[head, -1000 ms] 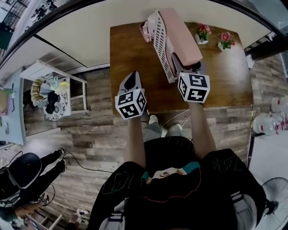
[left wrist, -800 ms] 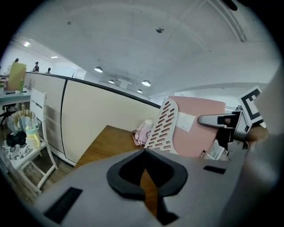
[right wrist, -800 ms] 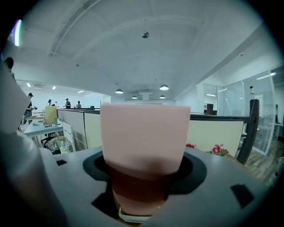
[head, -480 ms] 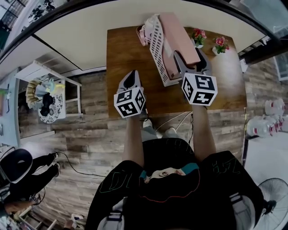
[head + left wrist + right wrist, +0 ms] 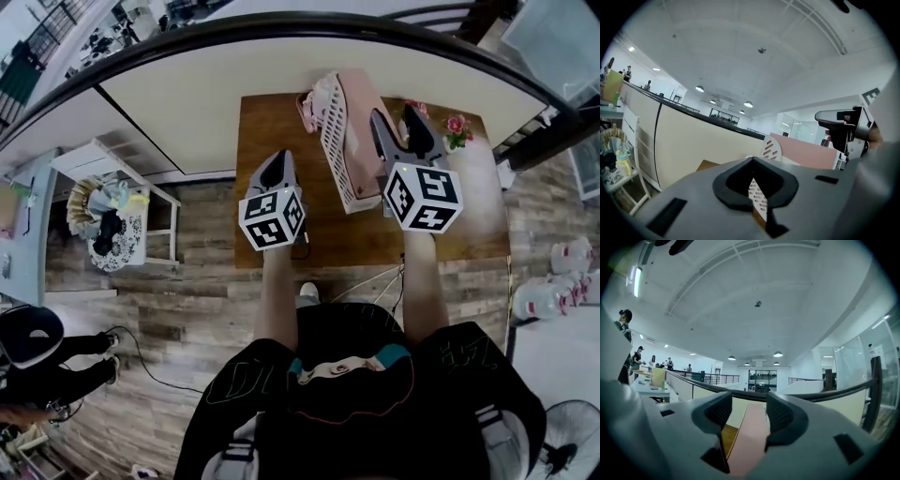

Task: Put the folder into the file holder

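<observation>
A pink folder [image 5: 361, 103] stands on edge inside the white slotted file holder [image 5: 333, 127] on the brown table [image 5: 272, 122]. My right gripper [image 5: 397, 120] hovers above the folder's right side. Its jaws have just been closing a little, and they stay apart. In the right gripper view the pink folder [image 5: 750, 437] shows through the gap of the right gripper [image 5: 749, 401], and neither pad presses on it. My left gripper [image 5: 278, 157] hangs left of the holder, shut on nothing. The left gripper view has the left gripper [image 5: 752, 161] aimed at the file holder [image 5: 771, 147] and folder [image 5: 801, 150].
Two small pots of pink flowers [image 5: 457, 129] stand at the table's far right. A pink item [image 5: 305, 105] sits behind the holder. A cream partition wall [image 5: 187, 103] runs behind the table. A white cart [image 5: 112, 202] stands on the wood floor at left.
Both grippers have risen. The right gripper has come up off the folder's near end, and the folder stays in the holder.
</observation>
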The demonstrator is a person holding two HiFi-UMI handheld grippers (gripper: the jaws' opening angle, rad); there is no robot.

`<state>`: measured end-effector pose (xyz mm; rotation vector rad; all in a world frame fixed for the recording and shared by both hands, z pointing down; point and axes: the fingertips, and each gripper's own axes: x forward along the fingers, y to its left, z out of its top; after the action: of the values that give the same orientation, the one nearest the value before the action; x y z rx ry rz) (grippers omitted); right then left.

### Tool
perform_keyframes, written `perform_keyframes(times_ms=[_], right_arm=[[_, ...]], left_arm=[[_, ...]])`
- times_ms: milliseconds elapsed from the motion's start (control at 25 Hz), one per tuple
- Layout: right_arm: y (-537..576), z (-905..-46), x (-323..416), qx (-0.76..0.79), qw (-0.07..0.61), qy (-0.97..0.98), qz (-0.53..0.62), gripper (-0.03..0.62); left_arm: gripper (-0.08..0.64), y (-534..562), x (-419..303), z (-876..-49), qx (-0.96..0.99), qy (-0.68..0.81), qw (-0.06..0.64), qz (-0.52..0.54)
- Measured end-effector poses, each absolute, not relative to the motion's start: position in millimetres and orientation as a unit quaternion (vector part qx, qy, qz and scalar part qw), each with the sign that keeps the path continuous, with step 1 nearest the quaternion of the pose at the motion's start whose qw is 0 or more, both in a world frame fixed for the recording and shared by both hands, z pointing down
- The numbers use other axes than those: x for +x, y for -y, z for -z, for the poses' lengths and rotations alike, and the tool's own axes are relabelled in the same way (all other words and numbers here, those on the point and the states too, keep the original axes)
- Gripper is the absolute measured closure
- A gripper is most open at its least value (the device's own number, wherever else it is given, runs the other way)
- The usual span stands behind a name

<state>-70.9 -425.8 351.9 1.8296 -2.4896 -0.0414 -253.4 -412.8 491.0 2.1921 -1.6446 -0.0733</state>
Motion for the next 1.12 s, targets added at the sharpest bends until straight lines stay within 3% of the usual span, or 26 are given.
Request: perform_keyframes(times_ms=[80, 320, 400, 440, 800, 1120], right_arm=[[428.5, -339.0, -81.1, 0.587, 0.017, 0.809, 0.025, 0.405], [433.6, -317.2, -133.6, 0.543, 0.005, 0.838, 0.054, 0.456], [434.6, -321.2, -153.8, 0.518, 0.003, 0.854, 0.044, 0.578], [434.7, -325.5, -164.6, 0.503, 0.005, 0.863, 0.036, 0.589], [439.9, -417.0, -222.0, 0.448, 0.096, 0.889, -0.026, 0.589], [443.0, -445.5, -210.9, 0.478, 0.081, 0.874, -0.02, 0.589]], left_arm=[[0.56, 415.8, -263.2, -472.6, 0.782, 0.595, 0.179, 0.035], [0.558, 414.8, -312.1, -434.7, 0.759, 0.634, 0.136, 0.06], [0.558, 412.0, -326.6, -426.9, 0.75, 0.646, 0.127, 0.066], [0.559, 410.7, -333.3, -423.7, 0.746, 0.652, 0.123, 0.068], [0.558, 399.9, -370.6, -434.3, 0.713, 0.695, 0.095, 0.02], [0.559, 399.7, -371.6, -473.4, 0.704, 0.703, 0.097, -0.028]])
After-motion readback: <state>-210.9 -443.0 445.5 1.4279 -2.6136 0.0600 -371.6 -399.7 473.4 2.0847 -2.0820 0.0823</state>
